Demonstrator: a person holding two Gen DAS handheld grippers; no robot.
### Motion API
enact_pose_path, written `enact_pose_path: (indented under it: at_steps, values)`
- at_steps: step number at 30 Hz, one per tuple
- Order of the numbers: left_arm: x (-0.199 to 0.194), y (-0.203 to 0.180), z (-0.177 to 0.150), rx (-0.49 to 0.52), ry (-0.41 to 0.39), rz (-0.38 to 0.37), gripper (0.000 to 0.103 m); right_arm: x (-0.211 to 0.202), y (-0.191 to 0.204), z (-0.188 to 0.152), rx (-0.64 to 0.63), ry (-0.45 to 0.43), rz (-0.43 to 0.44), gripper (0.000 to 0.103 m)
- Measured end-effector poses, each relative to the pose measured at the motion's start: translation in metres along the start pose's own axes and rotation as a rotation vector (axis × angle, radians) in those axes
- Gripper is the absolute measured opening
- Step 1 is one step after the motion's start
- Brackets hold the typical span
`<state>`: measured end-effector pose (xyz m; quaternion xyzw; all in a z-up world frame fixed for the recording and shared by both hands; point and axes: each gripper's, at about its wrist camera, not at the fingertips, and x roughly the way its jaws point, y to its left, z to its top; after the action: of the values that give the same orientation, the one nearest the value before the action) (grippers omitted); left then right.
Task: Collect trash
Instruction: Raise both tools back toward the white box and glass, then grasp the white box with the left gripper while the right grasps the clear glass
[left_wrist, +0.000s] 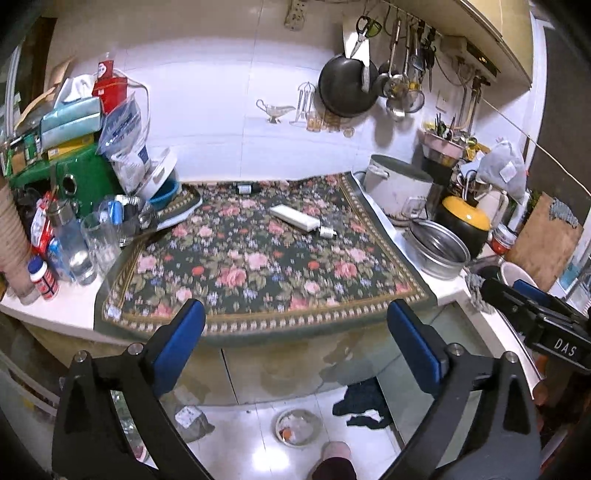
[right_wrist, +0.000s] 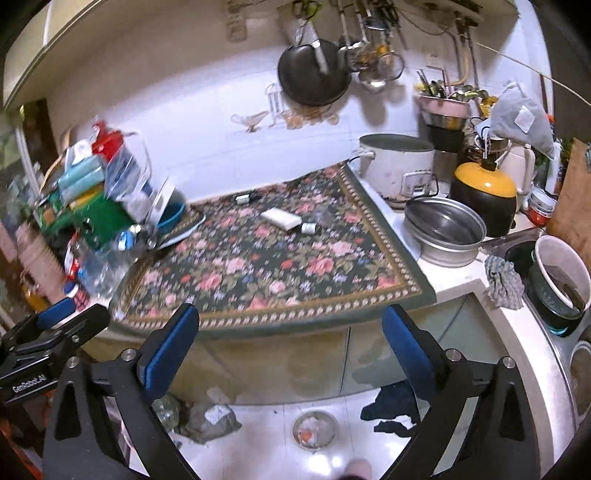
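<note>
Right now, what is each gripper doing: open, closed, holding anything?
Left gripper: open, holding nothing, in front of the floral cloth.
Right gripper: open, holding nothing.

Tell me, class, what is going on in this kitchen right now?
A person holds the left hand-held gripper and right hand-held gripper open and empty before the floral mat. On it lie a white flat box, a small bottle beside it, and another small bottle near the wall. Nothing is picked up yet.
</note>
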<state>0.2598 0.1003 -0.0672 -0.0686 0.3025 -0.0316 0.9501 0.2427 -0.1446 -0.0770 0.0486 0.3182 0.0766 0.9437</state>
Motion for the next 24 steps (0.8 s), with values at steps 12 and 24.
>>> enact_pose_path:
  at_steps: [12,24]
  values:
    - [0.106,-0.037,0.083,-0.056,-0.003,0.086,0.099,0.078,-0.042,0.080,-0.084,0.001,0.033,0.099]
    - [0.234,-0.064,0.126,-0.164,0.086,0.140,0.099,0.166,-0.092,0.128,-0.154,0.090,0.059,0.099]
